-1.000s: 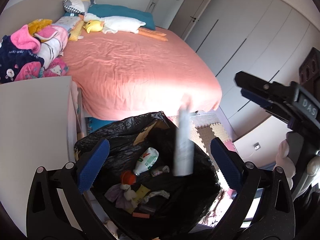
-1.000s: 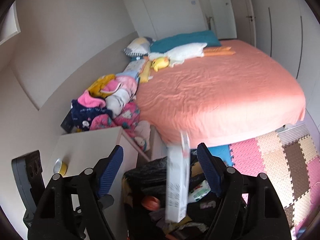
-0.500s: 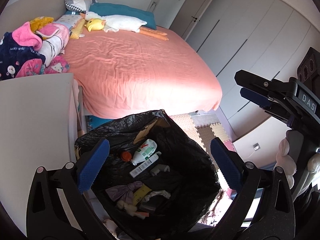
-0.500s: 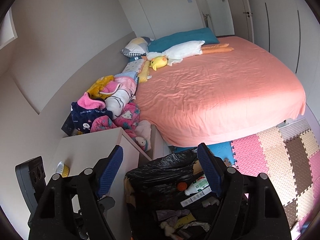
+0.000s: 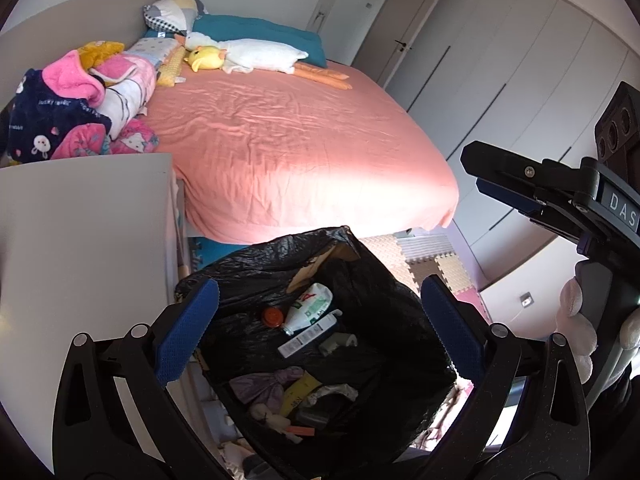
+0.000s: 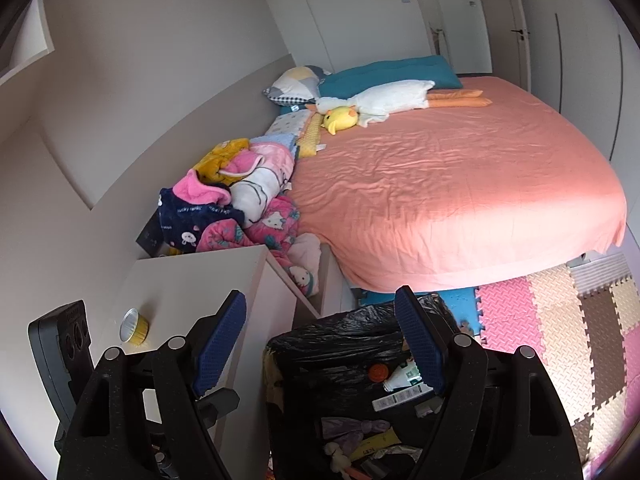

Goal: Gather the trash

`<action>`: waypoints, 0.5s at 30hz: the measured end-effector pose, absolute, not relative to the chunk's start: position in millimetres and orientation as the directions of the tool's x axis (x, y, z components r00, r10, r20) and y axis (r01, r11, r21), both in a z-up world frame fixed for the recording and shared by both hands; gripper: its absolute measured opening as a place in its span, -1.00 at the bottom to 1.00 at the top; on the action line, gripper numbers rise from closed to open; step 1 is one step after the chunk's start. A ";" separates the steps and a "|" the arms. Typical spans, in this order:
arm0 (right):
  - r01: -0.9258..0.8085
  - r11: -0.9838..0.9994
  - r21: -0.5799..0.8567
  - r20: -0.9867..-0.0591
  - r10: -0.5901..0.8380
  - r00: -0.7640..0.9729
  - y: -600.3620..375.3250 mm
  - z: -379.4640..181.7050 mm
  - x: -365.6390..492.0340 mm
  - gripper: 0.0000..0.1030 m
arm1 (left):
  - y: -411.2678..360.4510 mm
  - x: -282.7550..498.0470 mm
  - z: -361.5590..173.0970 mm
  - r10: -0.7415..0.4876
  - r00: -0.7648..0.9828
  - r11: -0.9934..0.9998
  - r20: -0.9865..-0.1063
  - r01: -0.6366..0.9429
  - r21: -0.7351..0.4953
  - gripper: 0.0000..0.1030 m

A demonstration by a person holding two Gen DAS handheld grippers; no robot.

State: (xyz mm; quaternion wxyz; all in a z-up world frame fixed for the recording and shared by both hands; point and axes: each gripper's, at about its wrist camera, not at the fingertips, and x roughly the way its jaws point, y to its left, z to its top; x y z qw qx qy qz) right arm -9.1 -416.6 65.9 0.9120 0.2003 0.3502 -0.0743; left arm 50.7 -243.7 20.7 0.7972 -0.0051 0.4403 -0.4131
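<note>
- Black plastic lines the trash bag (image 5: 256, 272), which is seen below both tools, beside the white nightstand (image 6: 192, 276).
- A long white box (image 5: 307, 335) is seen lying inside, against a white bottle (image 5: 310, 306) with a red cap.
- Both the left gripper (image 5: 320, 328) and the right gripper (image 6: 320, 344) are held spread wide, with nothing pinched.
- The drop-off step is judged finished.
- The foil cup (image 6: 134, 326) on the nightstand is judged the likely next pickup, and a reach toward it is called for.

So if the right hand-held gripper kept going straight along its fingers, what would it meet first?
Probably the black trash bag just ahead and below the open right hand-held gripper, near its rim; depth is unclear, so the white cabinet beside it could be grazed.
</note>
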 end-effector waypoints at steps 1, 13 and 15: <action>0.267 0.912 0.313 -0.670 0.012 0.742 -413.6 65.2 -7.0 0.49 | -240.6 51.9 20.9 -0.660 0.277 0.665 -0.698 0.649 -0.371 0.89; 0.176 0.936 0.303 -0.686 0.086 0.723 -378.8 58.7 17.5 0.50 | -205.1 61.6 18.8 -0.618 0.350 0.733 -0.703 0.580 -0.355 0.89; 0.159 0.941 0.300 -0.688 0.099 0.719 -371.6 57.7 21.0 0.50 | -198.4 63.0 17.3 -0.605 0.365 0.748 -0.708 0.566 -0.348 0.89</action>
